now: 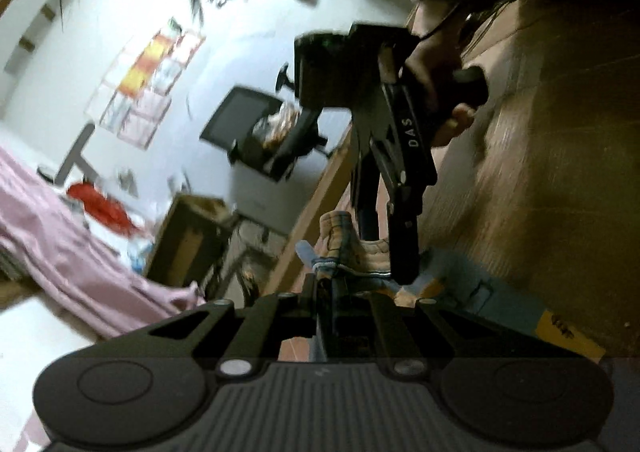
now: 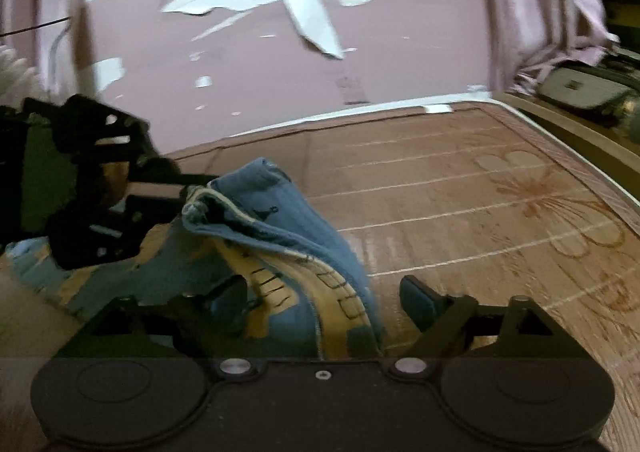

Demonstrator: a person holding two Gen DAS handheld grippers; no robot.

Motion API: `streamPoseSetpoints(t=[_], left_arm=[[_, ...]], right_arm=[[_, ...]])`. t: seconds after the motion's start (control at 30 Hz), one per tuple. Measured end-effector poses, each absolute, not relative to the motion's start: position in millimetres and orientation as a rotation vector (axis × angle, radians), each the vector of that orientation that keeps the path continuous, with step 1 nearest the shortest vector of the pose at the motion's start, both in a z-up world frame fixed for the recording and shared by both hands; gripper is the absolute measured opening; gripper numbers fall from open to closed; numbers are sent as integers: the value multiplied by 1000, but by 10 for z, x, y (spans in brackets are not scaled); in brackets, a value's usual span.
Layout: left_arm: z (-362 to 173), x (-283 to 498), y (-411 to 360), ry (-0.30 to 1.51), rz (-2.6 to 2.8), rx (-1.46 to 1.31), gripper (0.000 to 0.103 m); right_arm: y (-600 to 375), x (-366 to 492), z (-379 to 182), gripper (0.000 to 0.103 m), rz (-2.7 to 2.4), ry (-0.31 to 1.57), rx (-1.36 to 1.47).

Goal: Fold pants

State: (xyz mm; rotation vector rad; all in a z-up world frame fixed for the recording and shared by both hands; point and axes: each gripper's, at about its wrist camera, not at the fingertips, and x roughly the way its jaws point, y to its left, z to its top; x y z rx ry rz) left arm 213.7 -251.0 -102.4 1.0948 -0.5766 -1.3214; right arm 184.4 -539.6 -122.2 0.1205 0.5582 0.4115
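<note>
Left wrist view: left gripper (image 1: 326, 292) at lower centre, fingers pressed together on a bunched edge of the blue pants (image 1: 352, 272). Right gripper (image 1: 394, 212) comes down from upper right, held by the person's hand (image 1: 436, 92), its tip touching the same fabric; cannot tell its jaw state from this angle. Brown mat (image 1: 560, 172) fills the right side. Office chair (image 1: 260, 132) at centre, pink curtain (image 1: 60, 244) at lower left. Blurry.

Right wrist view: right gripper (image 2: 324, 304) at lower centre, fingers spread wide, pants (image 2: 280, 236) heaped between them and rising to a peak at centre left. Left gripper (image 2: 188, 188) at left edge pinches that raised peak. Pants rest on the brown floral mat (image 2: 480, 212). Pink wall (image 2: 280, 72) behind, with peeling patches.
</note>
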Motion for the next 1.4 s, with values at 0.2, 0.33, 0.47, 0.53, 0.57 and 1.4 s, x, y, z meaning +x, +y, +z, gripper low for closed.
streamPoseSetpoints(t=[0.2,0.33,0.47,0.53,0.57,1.4], left_arm=[[-1051,2092,-2461,-644,-1331,1103,7],[-1066,2091,-2498,-640,-1305,1109,7],[-1098,2123,-2569,-624,-1261,1122,8],[-1128,2153,-2645,-574,-1227,1131,8],[-1158,2187,-2723,-517,-1197,1143,12],[-478,3602,-3440,1176,-856,-119,64]], right_arm=[[-5465,1830,-1261,79,470,592,167],[-5574,1853,-1319,47,443,628,233],[-5645,1848,-1344,35,420,630,270],[-5664,1862,-1345,27,403,636,287],[-5661,1868,-1342,23,394,642,295],[-4634,1632,-1039,20,104,490,-196]])
